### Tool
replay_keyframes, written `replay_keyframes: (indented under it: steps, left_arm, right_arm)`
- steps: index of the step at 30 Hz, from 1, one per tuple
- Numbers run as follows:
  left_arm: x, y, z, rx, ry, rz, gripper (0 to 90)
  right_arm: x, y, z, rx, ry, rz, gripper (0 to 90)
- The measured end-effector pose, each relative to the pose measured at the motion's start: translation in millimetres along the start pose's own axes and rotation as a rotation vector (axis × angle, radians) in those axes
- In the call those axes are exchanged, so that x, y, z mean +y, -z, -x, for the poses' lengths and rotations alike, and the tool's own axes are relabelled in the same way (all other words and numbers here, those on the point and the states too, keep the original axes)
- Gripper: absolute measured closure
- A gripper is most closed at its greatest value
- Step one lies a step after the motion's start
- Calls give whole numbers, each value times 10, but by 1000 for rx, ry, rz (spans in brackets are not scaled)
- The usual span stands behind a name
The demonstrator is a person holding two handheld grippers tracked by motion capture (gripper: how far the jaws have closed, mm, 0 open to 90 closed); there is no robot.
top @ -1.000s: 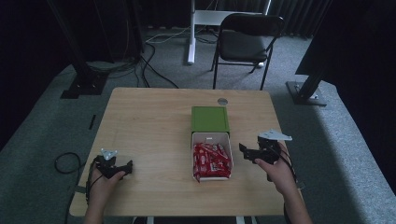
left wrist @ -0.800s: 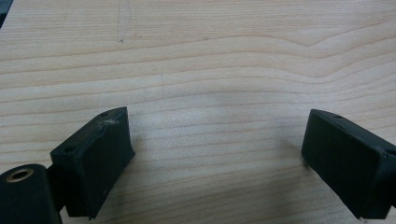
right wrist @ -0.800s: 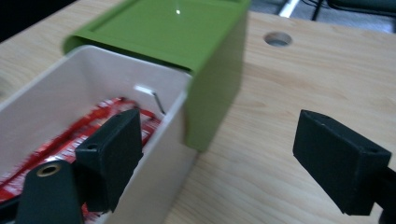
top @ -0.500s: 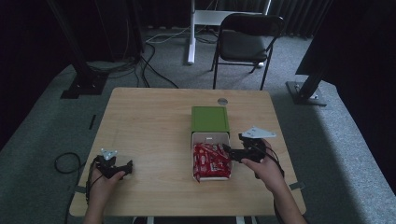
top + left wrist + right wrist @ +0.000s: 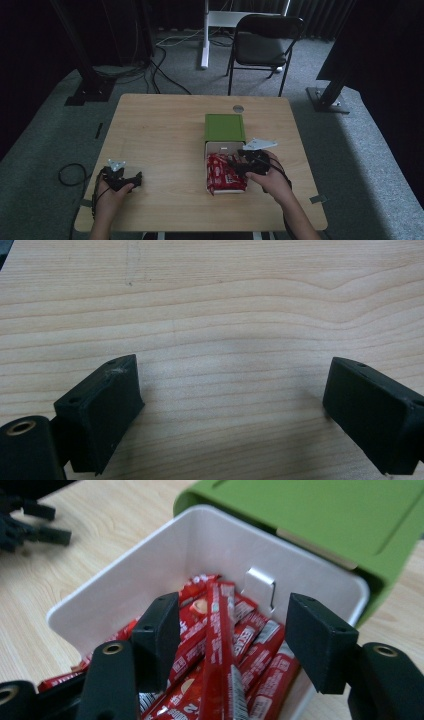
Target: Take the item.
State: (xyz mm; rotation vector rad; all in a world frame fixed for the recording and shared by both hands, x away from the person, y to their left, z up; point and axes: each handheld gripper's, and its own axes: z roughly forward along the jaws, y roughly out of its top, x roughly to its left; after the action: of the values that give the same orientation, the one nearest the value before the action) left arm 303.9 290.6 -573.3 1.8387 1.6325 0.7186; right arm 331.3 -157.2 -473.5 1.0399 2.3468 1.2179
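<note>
- The red sachets (image 5: 220, 650) lie in a heap inside the white box (image 5: 150, 565), which stands on the table (image 5: 160, 135) right of the middle and toward the person's edge.
- One long red stick (image 5: 218, 630) lies on top of the heap, and it runs between the two jaws of the right claw (image 5: 230, 630).
- The right claw is half apart. Its jaws have just been closing, with this stick between them, but the pads do not press on it; there is space on both sides.
- In the high view the right claw (image 5: 239, 162) is over the right part of the white box (image 5: 214, 146), and the right hand (image 5: 272, 179) holds it from the person's side.
- A small metal clip (image 5: 260, 587) sits on the far inner wall of the box.
- The green lid (image 5: 225, 127) lies flat just behind the box, touching its far end; in the right gripper view the lid (image 5: 320, 515) hangs over the box rim.
- The left claw (image 5: 131, 180) is well apart from the box, near the left front corner of the table, in the left hand (image 5: 110, 197).
- In the left gripper view the left claw (image 5: 230, 405) has its jaws wide apart, with bare wood of the table (image 5: 225, 300) between them.
- A round grey cap (image 5: 238, 108) is set into the table behind the lid.
- A dark folding chair (image 5: 265, 42) stands on the grey carpet beyond the table.
</note>
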Motion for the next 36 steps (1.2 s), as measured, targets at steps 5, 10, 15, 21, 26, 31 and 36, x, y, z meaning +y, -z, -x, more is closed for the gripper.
replay_keyframes:
  steps: [5, 10, 15, 21, 26, 31, 36]
  left_arm:
    - [0, 0, 0, 0, 0, 0, 94]
    - [0, 0, 0, 0, 0, 0, 94]
    - [0, 0, 0, 0, 0, 0, 94]
    - [0, 0, 0, 0, -1, -1, 94]
    - [0, 0, 0, 0, 0, 0, 94]
    - [0, 0, 0, 0, 0, 0, 94]
    - [0, 0, 0, 0, 1, 0, 94]
  right_arm:
    - [-41, -88, -11, 13, 19, -48, 484]
    - [-76, -174, -23, 22, 39, -83, 535]
    - [-63, -265, -54, 0, 70, -142, 577]
    - [-29, -286, -45, -25, 87, -186, 643]
    - [-17, -287, -28, -19, 79, -215, 734]
    - [-14, -259, -26, -11, 59, -204, 798]
    - [8, -215, -28, 6, 23, -170, 805]
